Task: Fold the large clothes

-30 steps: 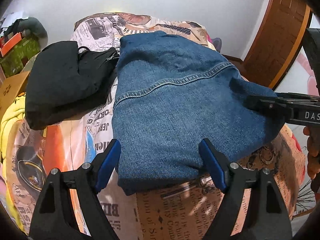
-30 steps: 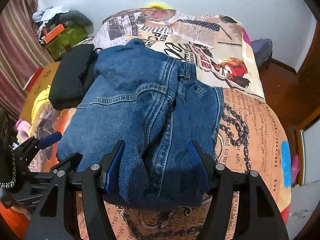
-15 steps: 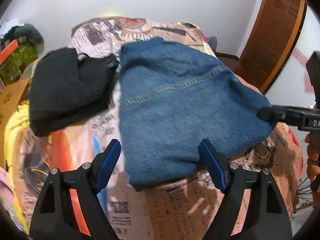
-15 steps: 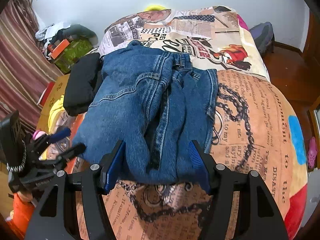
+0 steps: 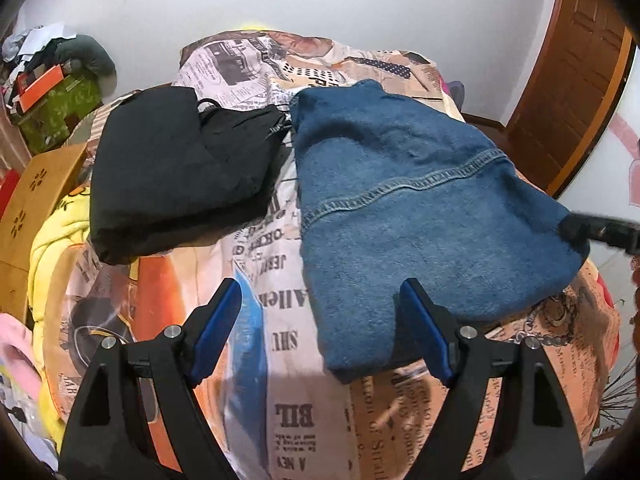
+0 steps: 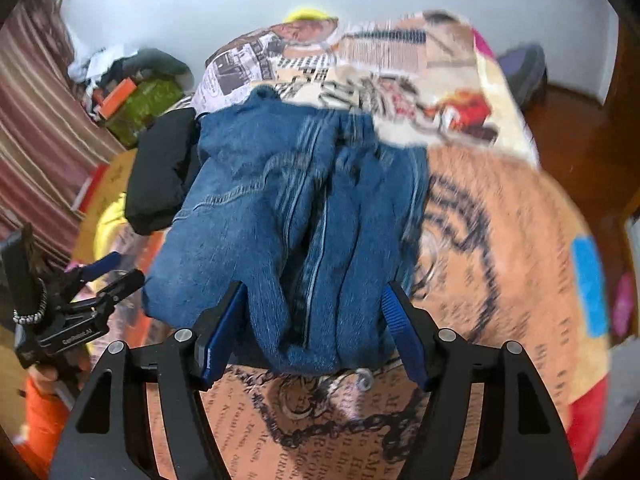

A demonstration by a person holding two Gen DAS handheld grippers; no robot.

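Lying across the bed (image 5: 400, 432), its newsprint-patterned cover showing in both views. Occupying the middle of the bed: folded jeans (image 5: 420, 216), a stitched seam running across the top layer, the near edge sitting just ahead of both grippers. Showing in the right wrist view as several denim layers and ridges (image 6: 288, 220), blurred. Resting just left of the jeans, nearly touching at the far corner: a folded black garment (image 5: 176, 172), a thin cord lying on its top. Peeking out under that garment's left edge: yellow cloth (image 5: 52, 248). Standing off the bed's left side: a wooden board (image 5: 36, 196) and, farther back, a green box (image 5: 60, 108) heaped with clutter. Closing the room on the right: a wooden door (image 5: 576, 92).

Hovering released at the jeans' near left corner: the left gripper (image 5: 320, 332), blue pads spread wide, the right pad above the denim edge, the left pad over bare cover, nothing pinched. Appearing from the side in the other view (image 6: 108, 272), fingers apart. Hanging released over the jeans' near edge: the right gripper (image 6: 312, 328), pads straddling the folded layers without clamping them; only its dark tip (image 5: 600, 232) entering the left wrist view by the jeans' right corner.
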